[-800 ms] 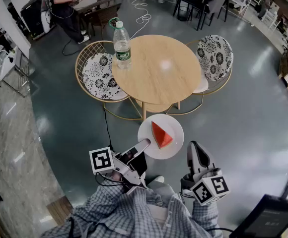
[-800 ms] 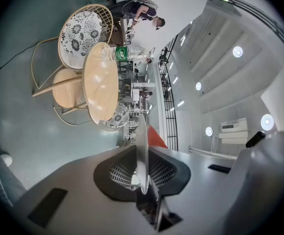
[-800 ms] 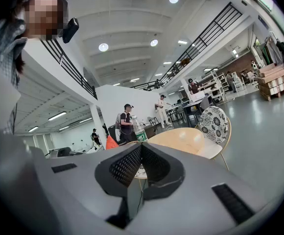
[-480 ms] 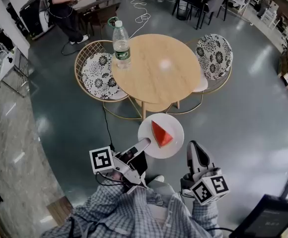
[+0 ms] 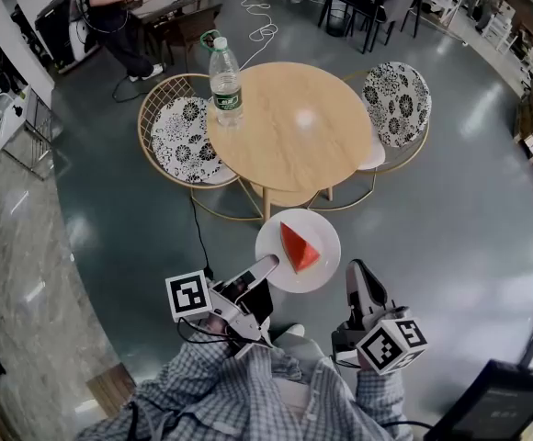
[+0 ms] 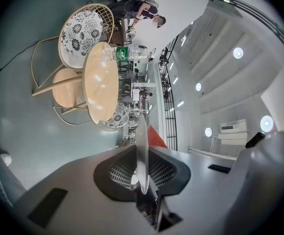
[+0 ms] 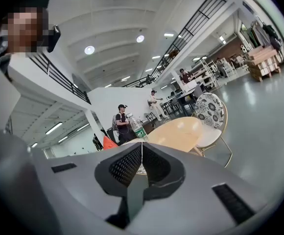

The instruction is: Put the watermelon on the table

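A red watermelon wedge [image 5: 299,247] lies on a white plate [image 5: 317,274] held in the air in front of me, short of the round wooden table [image 5: 294,131]. My left gripper [image 5: 268,265] is shut on the plate's near-left rim. In the left gripper view the plate [image 6: 142,146] stands edge-on between the jaws of the left gripper [image 6: 142,166], with the watermelon wedge [image 6: 156,133] behind it. My right gripper [image 5: 357,270] hangs just right of the plate, apart from it. In its own view the right gripper [image 7: 142,153] is shut with nothing in it.
A plastic water bottle [image 5: 225,85] stands at the table's left edge. Two patterned chairs [image 5: 184,141] [image 5: 397,104] flank the table. A cable [image 5: 198,237] runs over the grey floor. A person [image 5: 119,16] stands at a desk far back left.
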`<state>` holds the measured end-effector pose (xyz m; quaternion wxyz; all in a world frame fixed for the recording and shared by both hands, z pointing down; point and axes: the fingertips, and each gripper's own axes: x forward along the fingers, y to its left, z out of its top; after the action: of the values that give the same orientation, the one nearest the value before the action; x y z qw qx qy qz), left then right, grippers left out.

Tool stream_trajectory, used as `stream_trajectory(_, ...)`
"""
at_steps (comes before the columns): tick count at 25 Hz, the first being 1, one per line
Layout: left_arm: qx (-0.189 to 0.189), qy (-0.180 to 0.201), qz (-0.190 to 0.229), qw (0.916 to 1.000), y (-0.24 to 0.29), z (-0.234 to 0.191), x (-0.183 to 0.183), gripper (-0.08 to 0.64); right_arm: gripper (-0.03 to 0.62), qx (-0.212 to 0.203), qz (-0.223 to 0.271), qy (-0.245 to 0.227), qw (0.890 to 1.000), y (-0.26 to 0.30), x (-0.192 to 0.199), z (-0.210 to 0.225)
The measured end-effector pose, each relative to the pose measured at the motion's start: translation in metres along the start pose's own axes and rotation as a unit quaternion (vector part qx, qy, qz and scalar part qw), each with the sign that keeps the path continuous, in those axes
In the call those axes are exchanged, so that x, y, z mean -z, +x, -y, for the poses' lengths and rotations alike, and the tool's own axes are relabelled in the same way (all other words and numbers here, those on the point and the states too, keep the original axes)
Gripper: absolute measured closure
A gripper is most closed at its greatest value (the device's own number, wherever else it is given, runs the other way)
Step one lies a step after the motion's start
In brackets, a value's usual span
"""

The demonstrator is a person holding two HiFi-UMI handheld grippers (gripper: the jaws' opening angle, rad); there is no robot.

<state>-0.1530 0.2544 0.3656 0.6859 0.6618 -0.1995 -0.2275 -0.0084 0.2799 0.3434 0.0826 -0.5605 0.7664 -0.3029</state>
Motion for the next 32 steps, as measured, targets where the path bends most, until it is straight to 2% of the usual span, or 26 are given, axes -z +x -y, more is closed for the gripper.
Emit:
stream_trajectory(4,-0.001,0.001,-0.002,1.0000,-0.001,0.000,-0.002,0.509,0.581,-0.025,0.004,0.075,0.997,0.004,0.002,-0.005)
stream_trajectory(7,-0.001,0.000,-0.004,1.0000,-0.002,0.000,-0.005,0.509,0.580,-0.030,-0.004,0.096,0.995,0.009,0.008,-0.008)
stream_trajectory(10,0.000,-0.001,-0.008,1.0000,-0.005,-0.001,-0.008,0.509,0.518,-0.034,-0.011,0.116,0.993,0.013,0.015,-0.012)
stream_trajectory(16,0.005,-0.002,-0.023,0.9997,-0.004,-0.001,-0.010,0.509,0.518,-0.031,-0.029,0.104,0.994,0.017,0.029,-0.021)
stream_trajectory(32,0.007,-0.005,-0.044,0.9990,-0.027,-0.004,-0.028,0.509,0.518,-0.018,-0.007,0.105,0.994,0.025,0.047,-0.045)
